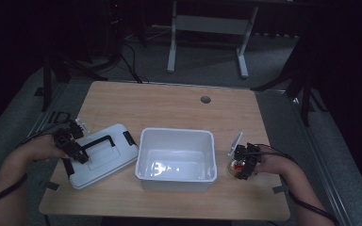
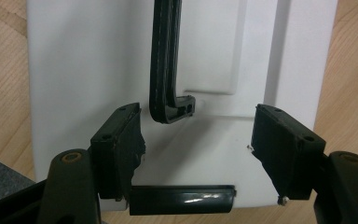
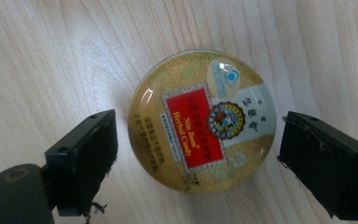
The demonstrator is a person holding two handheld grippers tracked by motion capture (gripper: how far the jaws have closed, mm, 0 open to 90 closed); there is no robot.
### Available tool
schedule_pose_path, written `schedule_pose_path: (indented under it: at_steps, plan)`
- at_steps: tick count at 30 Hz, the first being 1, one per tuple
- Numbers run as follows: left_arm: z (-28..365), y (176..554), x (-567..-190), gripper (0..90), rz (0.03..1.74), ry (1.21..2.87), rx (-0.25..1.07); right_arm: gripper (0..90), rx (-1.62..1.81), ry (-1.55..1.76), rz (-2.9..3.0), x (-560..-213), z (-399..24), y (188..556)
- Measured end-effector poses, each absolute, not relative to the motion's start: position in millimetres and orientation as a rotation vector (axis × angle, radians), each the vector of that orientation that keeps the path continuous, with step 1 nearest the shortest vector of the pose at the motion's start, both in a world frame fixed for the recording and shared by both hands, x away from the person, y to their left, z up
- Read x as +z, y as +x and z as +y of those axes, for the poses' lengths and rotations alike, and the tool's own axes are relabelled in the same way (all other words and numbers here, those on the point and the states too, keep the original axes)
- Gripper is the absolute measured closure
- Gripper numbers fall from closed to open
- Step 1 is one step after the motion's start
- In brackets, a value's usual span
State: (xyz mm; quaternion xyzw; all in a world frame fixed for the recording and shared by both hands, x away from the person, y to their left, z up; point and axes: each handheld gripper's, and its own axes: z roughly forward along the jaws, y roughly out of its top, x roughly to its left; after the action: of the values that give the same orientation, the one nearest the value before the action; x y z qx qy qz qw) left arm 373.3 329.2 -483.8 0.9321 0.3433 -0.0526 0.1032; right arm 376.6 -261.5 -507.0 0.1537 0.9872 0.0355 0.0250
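A white storage bin (image 1: 143, 162) stands open in the middle of the wooden table. Its white lid (image 1: 115, 157) with a black carry handle (image 2: 164, 60) lies flat to the left of it. My left gripper (image 1: 74, 147) hovers over the lid's near end. Its jaws (image 2: 198, 144) are open, straddle the handle's end, and stand clear of it. A black latch (image 2: 182, 199) sits on the lid's edge below them. To the right of the bin lies a round gold tin (image 3: 203, 121) with a red label. My right gripper (image 1: 243, 162) is above it, open, with a jaw on each side and small gaps.
A round cable hole (image 1: 205, 99) is in the tabletop near the far edge. Behind the table stands a white desk frame (image 1: 207, 28) on a grey floor. Bare wood lies beyond the bin and along the front edge.
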Motion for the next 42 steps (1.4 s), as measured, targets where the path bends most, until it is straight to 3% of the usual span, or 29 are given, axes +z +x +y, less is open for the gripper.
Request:
schedule_pose_path:
  at_steps: [5, 9, 10, 15, 42]
  plan:
    - [329.2, 373.2, -484.6, 33.1, 1.011, 2.753, -0.161, 11.1, 0.052, 0.453, 3.078, -514.9, -257.7, 379.5]
    - [330.0, 373.3, -485.7, 33.1, 1.020, 2.756, -0.171, 14.8, 0.036, 0.430, 3.089, -518.2, -256.2, 381.1]
    - [330.1, 373.2, -486.0, 33.1, 1.020, 2.755, -0.171, 19.5, 0.038, 0.398, 3.083, -518.1, -254.9, 380.6]
    - [330.6, 372.6, -484.7, 33.1, 1.020, 2.753, -0.163, 19.8, 0.029, 0.320, 3.089, -512.5, -253.9, 377.6]
    - [325.3, 372.6, -476.7, 33.1, 1.000, 2.761, -0.148, 19.9, -0.032, -0.073, 3.086, -408.6, -220.2, 333.5]
